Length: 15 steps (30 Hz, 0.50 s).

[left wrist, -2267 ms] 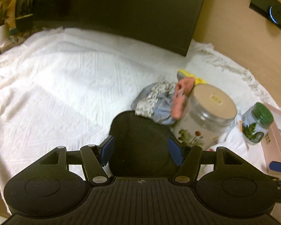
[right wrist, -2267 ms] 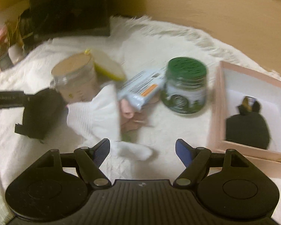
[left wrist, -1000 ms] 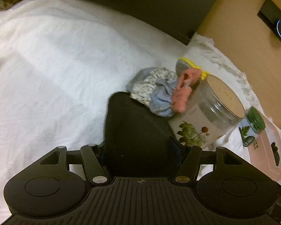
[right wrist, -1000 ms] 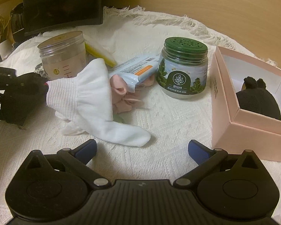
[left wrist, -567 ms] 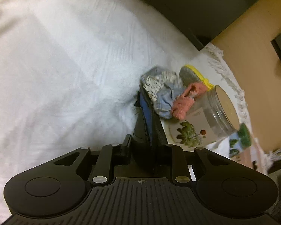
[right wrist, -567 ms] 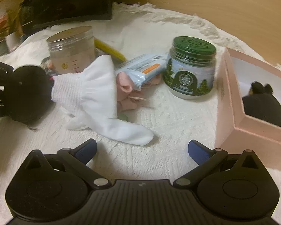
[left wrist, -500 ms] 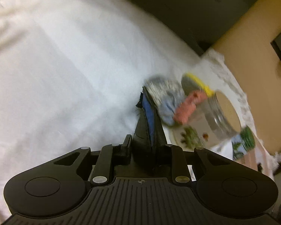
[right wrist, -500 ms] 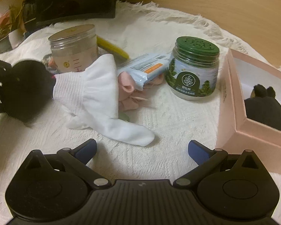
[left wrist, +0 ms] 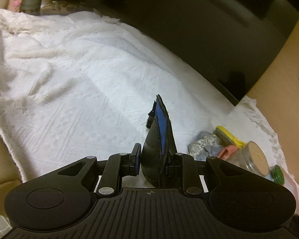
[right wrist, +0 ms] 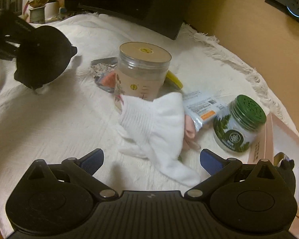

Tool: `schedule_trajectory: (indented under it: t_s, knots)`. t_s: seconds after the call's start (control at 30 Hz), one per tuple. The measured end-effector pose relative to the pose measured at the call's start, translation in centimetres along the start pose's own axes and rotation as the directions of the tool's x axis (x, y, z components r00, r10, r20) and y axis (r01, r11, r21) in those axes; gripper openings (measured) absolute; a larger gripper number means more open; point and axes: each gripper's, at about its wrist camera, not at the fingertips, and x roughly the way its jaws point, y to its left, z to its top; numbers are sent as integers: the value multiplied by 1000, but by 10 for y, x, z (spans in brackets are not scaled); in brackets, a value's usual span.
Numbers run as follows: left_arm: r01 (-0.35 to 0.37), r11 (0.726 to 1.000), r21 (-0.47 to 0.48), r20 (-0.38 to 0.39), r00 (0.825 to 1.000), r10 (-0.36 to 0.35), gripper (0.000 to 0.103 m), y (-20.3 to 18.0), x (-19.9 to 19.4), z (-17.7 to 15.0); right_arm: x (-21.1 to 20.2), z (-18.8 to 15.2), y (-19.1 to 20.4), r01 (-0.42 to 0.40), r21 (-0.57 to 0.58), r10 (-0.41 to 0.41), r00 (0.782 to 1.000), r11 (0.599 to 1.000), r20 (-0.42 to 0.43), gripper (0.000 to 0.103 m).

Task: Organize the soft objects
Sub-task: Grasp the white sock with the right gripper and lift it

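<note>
While pinched, black pad [left wrist: 156, 149] (aloft)

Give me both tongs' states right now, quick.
Left tongs: closed on the black soft pad.
Right tongs: open, holding nothing, above the white sock.

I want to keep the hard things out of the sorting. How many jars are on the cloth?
2. The tan-lidded jar stands mid-cloth behind the white sock; the green-lidded jar stands right of it, beside the pink box. Others may be hidden.
</note>
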Motion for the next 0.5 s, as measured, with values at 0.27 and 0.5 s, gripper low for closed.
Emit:
schedule_trajectory:
  t_s: [0.27,0.5]
  knots:
    - [38,998,44,-52,998,-36,24,-6,0,-9,32,29,-4,38,52,-36,999,998,-28,82]
    - [54,996,71,-38,998,-51,24,-17,-11,-5,8,43,-34,-17,146,20,1000,989,-21,24]
